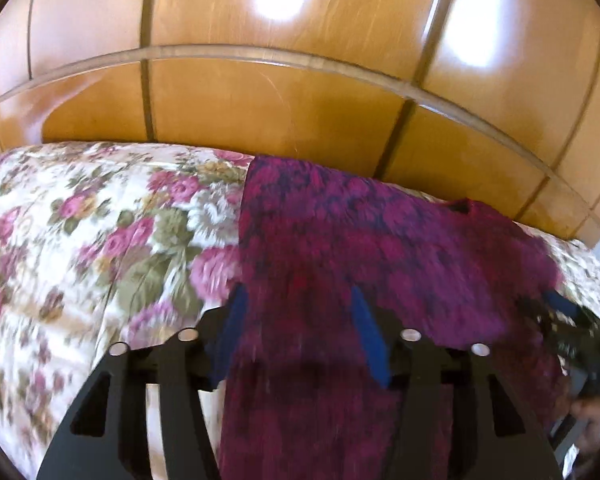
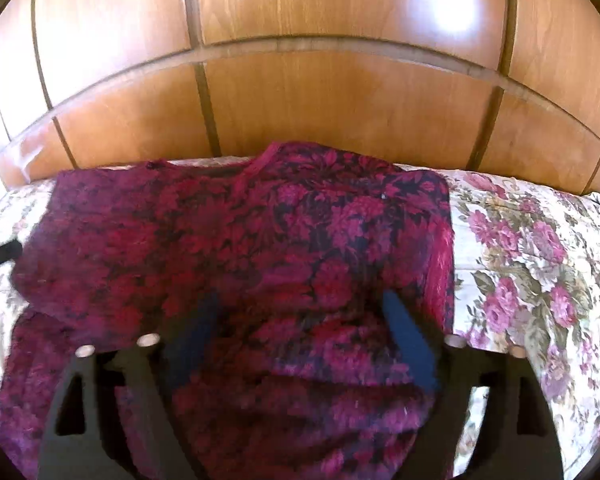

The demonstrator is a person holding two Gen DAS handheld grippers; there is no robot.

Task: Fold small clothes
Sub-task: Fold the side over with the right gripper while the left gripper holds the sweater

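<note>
A magenta and dark red floral top (image 2: 236, 248) lies spread on the bed, its neckline toward the wardrobe. It also shows in the left wrist view (image 1: 340, 248). My left gripper (image 1: 298, 300) is open over the top's left edge, blue fingers (image 1: 236, 316) wide apart with cloth lying between them. My right gripper (image 2: 300, 304) is open over the top's right half, fingers (image 2: 404, 328) wide apart above the cloth. The right gripper also appears at the right edge of the left wrist view (image 1: 568, 320).
The bed has a white quilt with pink roses (image 1: 100, 240), also seen on the right in the right wrist view (image 2: 532, 264). A glossy wooden wardrobe (image 2: 300, 112) stands right behind the bed.
</note>
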